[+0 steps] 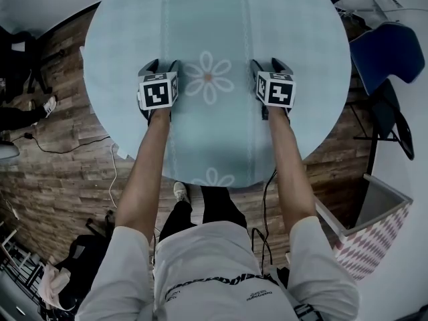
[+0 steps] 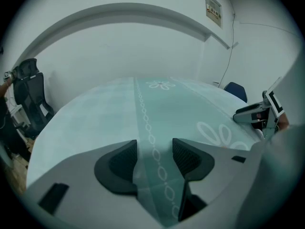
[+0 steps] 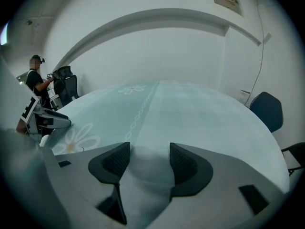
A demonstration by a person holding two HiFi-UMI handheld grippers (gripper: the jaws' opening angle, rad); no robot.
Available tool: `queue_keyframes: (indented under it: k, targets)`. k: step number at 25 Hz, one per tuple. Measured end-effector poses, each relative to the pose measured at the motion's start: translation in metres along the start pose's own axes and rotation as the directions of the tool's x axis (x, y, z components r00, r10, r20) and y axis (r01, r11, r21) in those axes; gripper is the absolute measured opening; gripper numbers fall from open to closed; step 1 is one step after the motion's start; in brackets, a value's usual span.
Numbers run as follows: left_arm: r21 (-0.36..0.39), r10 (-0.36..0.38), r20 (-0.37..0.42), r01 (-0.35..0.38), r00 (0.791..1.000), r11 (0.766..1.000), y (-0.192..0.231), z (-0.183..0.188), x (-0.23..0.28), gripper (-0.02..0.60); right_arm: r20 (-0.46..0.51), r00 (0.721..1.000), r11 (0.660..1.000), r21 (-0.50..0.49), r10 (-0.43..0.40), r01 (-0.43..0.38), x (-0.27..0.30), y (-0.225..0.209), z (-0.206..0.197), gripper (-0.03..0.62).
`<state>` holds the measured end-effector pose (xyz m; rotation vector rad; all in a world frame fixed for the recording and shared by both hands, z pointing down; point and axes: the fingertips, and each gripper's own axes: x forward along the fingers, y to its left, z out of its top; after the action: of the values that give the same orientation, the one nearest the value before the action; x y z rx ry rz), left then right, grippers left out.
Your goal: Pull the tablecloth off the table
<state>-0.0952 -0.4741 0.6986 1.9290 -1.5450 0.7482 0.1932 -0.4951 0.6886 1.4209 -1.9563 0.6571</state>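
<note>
A pale blue tablecloth (image 1: 221,25) with white daisies and a chain-pattern band covers the round table. Both grippers rest on it on the near half, either side of a daisy (image 1: 208,77). My left gripper (image 1: 160,65) stands open, its jaws straddling the chain band (image 2: 151,138), which lies loose between the pads (image 2: 121,163). My right gripper (image 1: 271,63) is open too, and a low hump of cloth (image 3: 145,162) rises between its pads (image 3: 183,162) without being pinched. Each gripper shows in the other's view: the right gripper (image 2: 257,114) and the left gripper (image 3: 45,118).
A blue chair (image 1: 388,52) stands at the table's right and a black office chair (image 2: 28,94) at the far left. A box with a patterned side (image 1: 374,236) sits on the floor near right. Cables (image 1: 80,146) run over the wood floor. A person (image 3: 35,82) stands far left.
</note>
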Motion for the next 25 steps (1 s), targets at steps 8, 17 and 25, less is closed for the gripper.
queue_keyframes:
  k: [8,17,25]
  targets:
    - [0.000,0.012,-0.010,-0.012,1.000,1.000,0.0010,0.0000,-0.0004,0.236,0.003,1.000,1.000,-0.001,-0.011,0.011,-0.0012,-0.0009,0.0002,0.278]
    - [0.010,0.006,-0.020,-0.006,1.000,1.000,0.0041,-0.0024,-0.0021,0.154,-0.011,1.000,1.000,0.005,-0.019,0.019,-0.0036,0.0015,-0.0023,0.212]
    - [0.039,-0.023,-0.033,0.024,0.999,0.999,-0.0033,-0.0030,-0.0007,0.070,-0.022,1.000,1.000,0.012,-0.001,0.001,-0.0066,0.0031,-0.0055,0.085]
